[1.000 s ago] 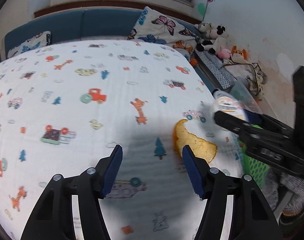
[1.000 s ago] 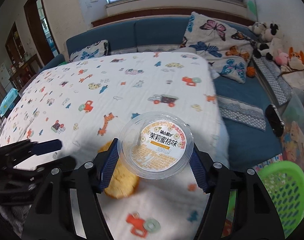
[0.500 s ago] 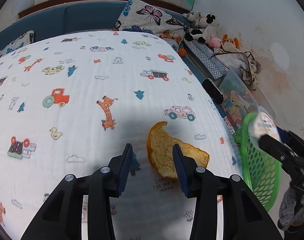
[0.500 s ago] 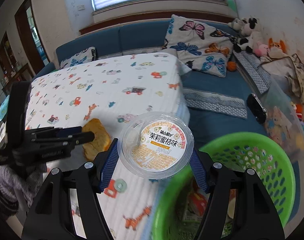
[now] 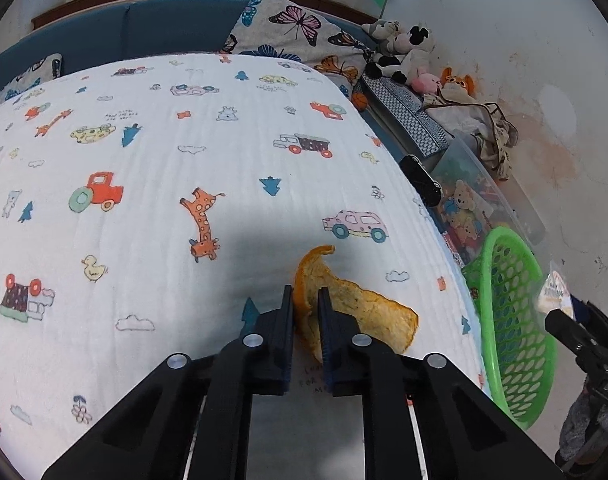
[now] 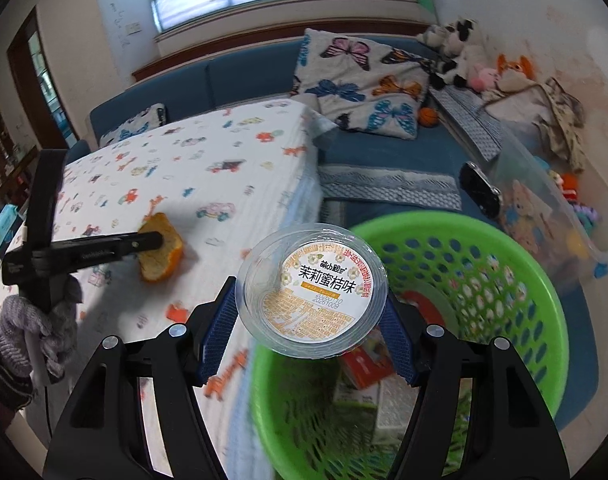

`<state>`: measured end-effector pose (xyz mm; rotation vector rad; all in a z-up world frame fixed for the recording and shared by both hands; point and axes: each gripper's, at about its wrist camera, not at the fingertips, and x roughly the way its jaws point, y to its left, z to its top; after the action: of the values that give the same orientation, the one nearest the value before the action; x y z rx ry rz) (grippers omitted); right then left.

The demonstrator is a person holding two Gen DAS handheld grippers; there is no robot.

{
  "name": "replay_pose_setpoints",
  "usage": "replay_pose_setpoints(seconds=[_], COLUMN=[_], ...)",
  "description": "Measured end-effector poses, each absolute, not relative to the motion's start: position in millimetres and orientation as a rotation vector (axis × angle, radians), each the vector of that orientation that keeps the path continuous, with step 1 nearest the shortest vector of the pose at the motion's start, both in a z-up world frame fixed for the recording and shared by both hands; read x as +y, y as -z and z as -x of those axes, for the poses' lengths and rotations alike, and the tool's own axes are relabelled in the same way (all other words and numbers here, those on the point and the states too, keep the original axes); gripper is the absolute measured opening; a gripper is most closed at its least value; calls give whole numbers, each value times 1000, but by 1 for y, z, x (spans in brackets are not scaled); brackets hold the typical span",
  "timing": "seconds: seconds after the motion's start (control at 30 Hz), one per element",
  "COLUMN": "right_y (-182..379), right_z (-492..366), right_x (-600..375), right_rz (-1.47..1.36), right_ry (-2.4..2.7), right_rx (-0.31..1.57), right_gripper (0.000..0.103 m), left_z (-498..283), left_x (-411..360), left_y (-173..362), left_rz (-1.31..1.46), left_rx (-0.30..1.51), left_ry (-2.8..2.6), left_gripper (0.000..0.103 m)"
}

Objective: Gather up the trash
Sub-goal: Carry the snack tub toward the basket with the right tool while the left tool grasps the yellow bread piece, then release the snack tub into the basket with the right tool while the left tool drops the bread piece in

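Left gripper (image 5: 306, 304) just closed, pinching orange peel (image 5: 364, 312); right gripper (image 6: 310, 316) clamps plastic cup (image 6: 312, 294) over green basket (image 6: 504, 260); only right view shows basket contents

A butterfly pillow (image 5: 291, 28) leans on the blue sofa (image 6: 243, 76). Stuffed animals (image 5: 408, 56) sit near a clear toy box (image 5: 480, 196). A cartoon-print cloth (image 5: 163, 168) covers the table.

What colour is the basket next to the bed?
Bright green. The basket shows best in the right wrist view, under the held cup.
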<state>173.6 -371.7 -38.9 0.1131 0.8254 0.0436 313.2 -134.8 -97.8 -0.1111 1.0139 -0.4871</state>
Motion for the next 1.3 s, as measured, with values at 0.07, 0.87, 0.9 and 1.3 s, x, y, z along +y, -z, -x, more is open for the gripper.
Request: replay_pose_setpoints(seconds=[0.07, 0.87, 0.9, 1.3], right_y=[42, 55, 53, 44], right_z=[-164, -84, -81, -52], right_x=[-382, -454, -454, -452], right_rz=[-124, -238, -240, -242], right_ry=[-16, 173, 173, 168], right_rx=[832, 840, 835, 788], right_gripper=[67, 73, 73, 91], left_z=[-307, -215, -212, -194], left_x=[-136, -228, -234, -277], left_y=[92, 23, 23, 33], left_rz=[109, 0, -5, -79], left_rx=[1001, 879, 881, 896], left_ry=[486, 725, 732, 766], left_gripper=[7, 6, 6, 6])
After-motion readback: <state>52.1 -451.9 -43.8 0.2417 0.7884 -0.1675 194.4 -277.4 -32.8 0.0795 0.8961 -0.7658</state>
